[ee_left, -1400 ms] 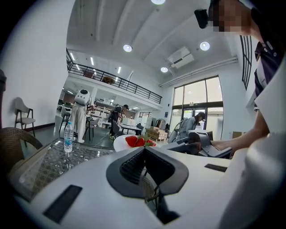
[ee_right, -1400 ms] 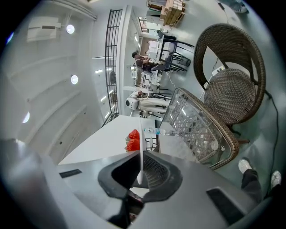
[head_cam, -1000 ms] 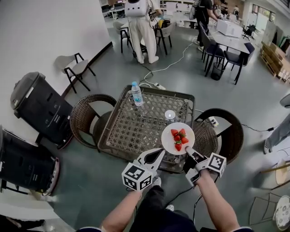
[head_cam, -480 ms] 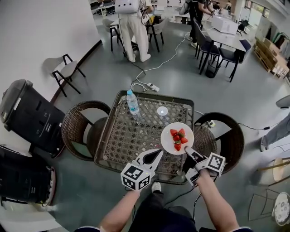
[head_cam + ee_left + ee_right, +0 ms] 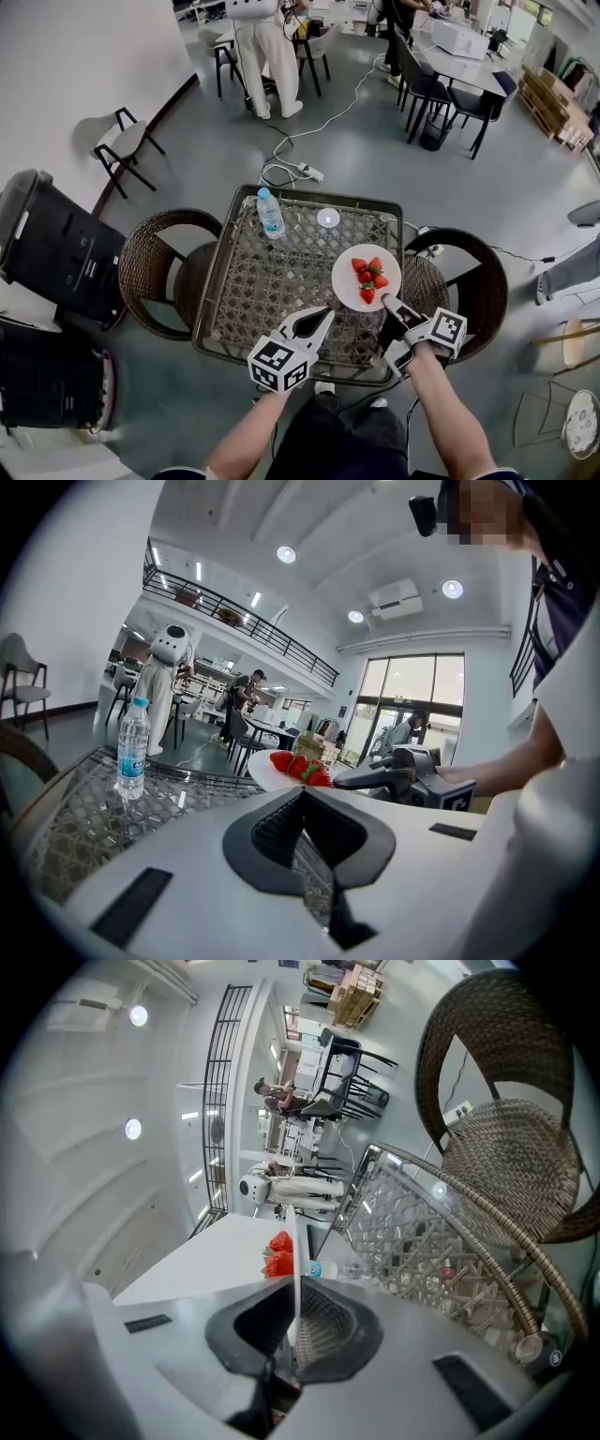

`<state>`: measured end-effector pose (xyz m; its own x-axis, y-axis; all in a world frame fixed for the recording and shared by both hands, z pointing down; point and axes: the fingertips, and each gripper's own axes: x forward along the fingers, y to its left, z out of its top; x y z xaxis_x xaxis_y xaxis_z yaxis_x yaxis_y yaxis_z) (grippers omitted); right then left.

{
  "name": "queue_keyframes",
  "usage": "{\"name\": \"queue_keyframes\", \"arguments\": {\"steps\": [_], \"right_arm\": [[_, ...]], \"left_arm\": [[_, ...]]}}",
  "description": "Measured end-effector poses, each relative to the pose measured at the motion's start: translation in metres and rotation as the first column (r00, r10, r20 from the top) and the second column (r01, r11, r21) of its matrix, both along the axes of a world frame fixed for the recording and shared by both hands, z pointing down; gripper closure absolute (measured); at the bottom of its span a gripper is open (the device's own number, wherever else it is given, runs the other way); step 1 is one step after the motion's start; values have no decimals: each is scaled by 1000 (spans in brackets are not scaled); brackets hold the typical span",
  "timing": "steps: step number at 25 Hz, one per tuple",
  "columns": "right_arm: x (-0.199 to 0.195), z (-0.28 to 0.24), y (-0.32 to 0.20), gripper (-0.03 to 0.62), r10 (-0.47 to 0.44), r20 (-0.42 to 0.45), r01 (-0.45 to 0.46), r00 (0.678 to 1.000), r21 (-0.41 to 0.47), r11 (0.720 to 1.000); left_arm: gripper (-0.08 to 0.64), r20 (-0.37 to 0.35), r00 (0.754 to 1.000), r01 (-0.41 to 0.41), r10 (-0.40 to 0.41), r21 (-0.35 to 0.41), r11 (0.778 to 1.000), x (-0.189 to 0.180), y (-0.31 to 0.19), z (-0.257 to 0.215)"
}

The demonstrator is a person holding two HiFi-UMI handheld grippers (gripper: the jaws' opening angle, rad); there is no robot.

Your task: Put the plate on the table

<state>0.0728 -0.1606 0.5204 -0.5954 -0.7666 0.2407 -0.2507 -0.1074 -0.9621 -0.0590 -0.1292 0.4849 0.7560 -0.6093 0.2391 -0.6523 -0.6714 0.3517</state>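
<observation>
**Plate held over the surface, before set-down.** The right tongs (image 5: 387, 306) are clenching the near rim of the white plate (image 5: 348, 282). The plate is carrying strawberries (image 5: 368, 279) and is hanging over the right half of the surface (image 5: 272, 281). It appears to be just clear of the surface, though contact cannot be ruled out. The left tongs (image 5: 323, 317) are closed on nothing, hovering at the near edge of the surface.

*Hazards.* The plate is being gripped by one rim only, so its loaded far side is probably levering downward. A tilt during lowering could send the strawberries rolling off, or work the rim out from between the pads. Setting down too near the right edge of the surface would leave the plate overhanging toward the wicker chair (image 5: 469, 281) on that side.

*Clearance.* The middle and left of the surface are lying bare. A water bottle (image 5: 270, 214) and a small round object (image 5: 327, 217) are standing toward the far edge of the surface, well apart from the plate.
</observation>
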Motion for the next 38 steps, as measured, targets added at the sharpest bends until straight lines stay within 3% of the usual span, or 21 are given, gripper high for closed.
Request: {"name": "queue_keyframes", "arguments": {"steps": [11, 20, 38], "right_arm": [[-6, 21, -19, 575, -53, 2, 53, 999, -36, 998], [-9, 68, -34, 575, -81, -7, 80, 997, -108, 991], [-9, 154, -43, 575, -100, -4, 96, 995, -228, 969]], "left_arm": [[554, 14, 999, 37, -37, -20, 999, 1, -14, 18], [554, 25, 997, 71, -70, -64, 995, 0, -22, 50], [554, 50, 998, 54, -47, -148, 988, 13, -32, 89]]}}
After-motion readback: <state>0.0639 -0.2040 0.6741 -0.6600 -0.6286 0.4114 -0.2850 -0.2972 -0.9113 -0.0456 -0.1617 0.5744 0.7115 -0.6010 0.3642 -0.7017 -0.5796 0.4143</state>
